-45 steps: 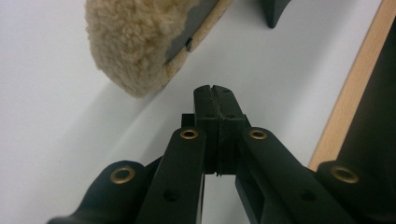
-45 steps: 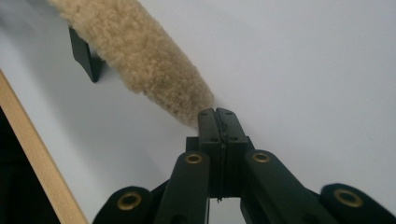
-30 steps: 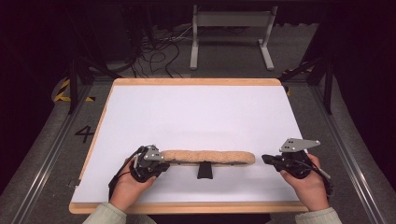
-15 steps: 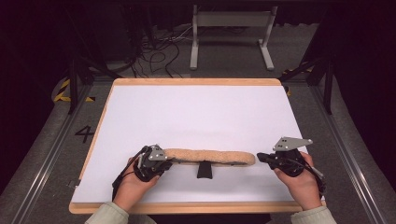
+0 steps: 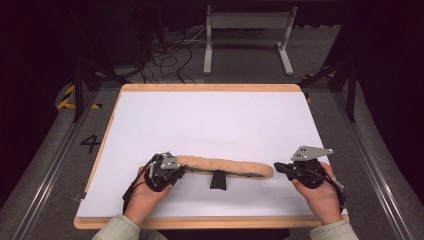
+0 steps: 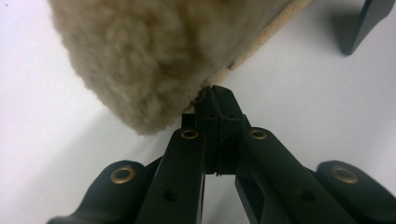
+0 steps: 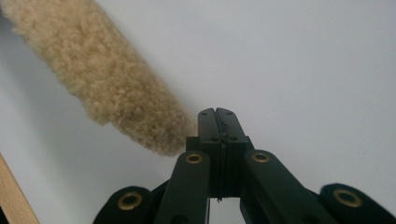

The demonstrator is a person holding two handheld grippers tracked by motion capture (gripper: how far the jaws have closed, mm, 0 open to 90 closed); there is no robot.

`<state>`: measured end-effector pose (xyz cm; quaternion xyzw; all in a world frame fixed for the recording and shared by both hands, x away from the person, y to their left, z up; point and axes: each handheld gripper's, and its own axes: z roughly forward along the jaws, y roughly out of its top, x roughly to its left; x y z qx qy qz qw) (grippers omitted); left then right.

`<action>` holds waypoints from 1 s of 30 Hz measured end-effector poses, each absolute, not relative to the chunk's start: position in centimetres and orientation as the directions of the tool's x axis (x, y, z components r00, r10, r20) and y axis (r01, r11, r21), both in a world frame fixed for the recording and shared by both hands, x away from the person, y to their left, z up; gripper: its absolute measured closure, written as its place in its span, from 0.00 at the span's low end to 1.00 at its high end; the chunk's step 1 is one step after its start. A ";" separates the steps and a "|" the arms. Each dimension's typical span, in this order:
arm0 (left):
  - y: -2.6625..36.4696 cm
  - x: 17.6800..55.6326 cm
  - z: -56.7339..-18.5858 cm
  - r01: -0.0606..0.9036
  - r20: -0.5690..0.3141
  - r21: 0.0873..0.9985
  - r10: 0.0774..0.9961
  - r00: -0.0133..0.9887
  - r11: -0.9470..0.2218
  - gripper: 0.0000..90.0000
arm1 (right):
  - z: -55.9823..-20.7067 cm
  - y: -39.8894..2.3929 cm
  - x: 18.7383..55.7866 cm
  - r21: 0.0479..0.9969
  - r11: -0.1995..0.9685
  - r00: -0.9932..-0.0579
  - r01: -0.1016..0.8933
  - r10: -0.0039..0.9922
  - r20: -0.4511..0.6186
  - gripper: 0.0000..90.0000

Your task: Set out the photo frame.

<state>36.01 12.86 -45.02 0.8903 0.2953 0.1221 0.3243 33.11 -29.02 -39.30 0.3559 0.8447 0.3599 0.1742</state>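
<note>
A long tan fleecy strip lies across the front of the white board, resting over a small black wedge-shaped piece. My left gripper is shut at the strip's left end. In the left gripper view its closed tips touch the lower edge of the fleece; whether they pinch it I cannot tell. My right gripper is shut just off the strip's right end. In the right gripper view its tips sit beside the fleece end, holding nothing.
The board has a wooden rim and its white surface stretches back beyond the strip. The black piece stands at the upper right of the left gripper view. Cables and a metal frame lie on the floor behind the table.
My right gripper has edged left toward the strip's right end. The left gripper and the strip have stayed put.
</note>
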 end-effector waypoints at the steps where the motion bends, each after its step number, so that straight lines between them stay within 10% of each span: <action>1: 12.8 36.1 -45.0 0.453 0.023 0.651 0.612 0.791 -0.609 1.00 | -39.3 -29.0 33.1 0.732 0.487 -0.685 0.476 0.727 -0.039 1.00; 30: 10.7 40.8 -45.0 0.494 0.026 0.687 0.697 0.716 -0.533 1.00 | -39.5 -29.0 32.8 0.725 0.491 -0.680 0.483 0.732 -0.044 1.00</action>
